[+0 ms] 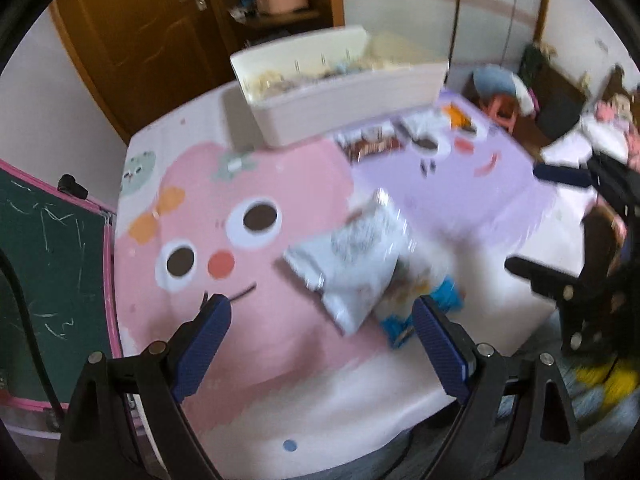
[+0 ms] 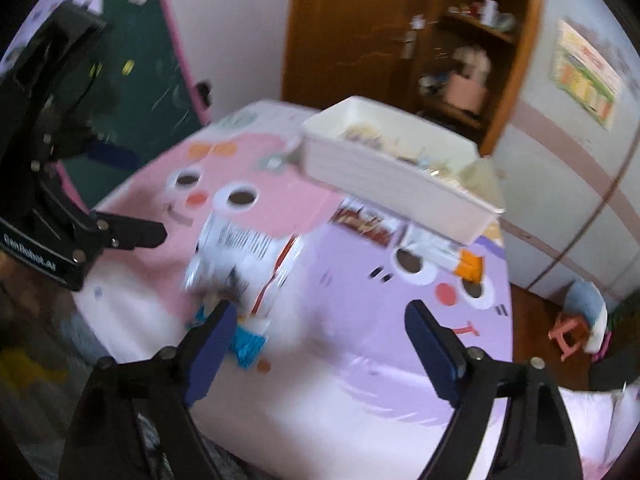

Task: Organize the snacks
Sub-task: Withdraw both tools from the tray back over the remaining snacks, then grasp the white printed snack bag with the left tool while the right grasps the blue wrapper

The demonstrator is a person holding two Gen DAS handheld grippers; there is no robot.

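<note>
A white snack bag (image 1: 352,268) lies on the pink and purple table mat, on top of a blue-edged packet (image 1: 420,312). It also shows in the right wrist view (image 2: 240,256). My left gripper (image 1: 320,316) is open and empty, just in front of the bag. My right gripper (image 2: 320,320) is open and empty, to the right of the bag. A white bin (image 1: 344,92) holding several snacks stands at the far side; it also shows in the right wrist view (image 2: 392,172). More packets (image 1: 400,136) lie beside the bin.
A green chalkboard (image 1: 44,264) with a pink frame stands left of the table. A wooden door and cabinet (image 2: 400,40) are behind. A pink stool (image 2: 568,332) sits on the floor at right. The table's front edge is near both grippers.
</note>
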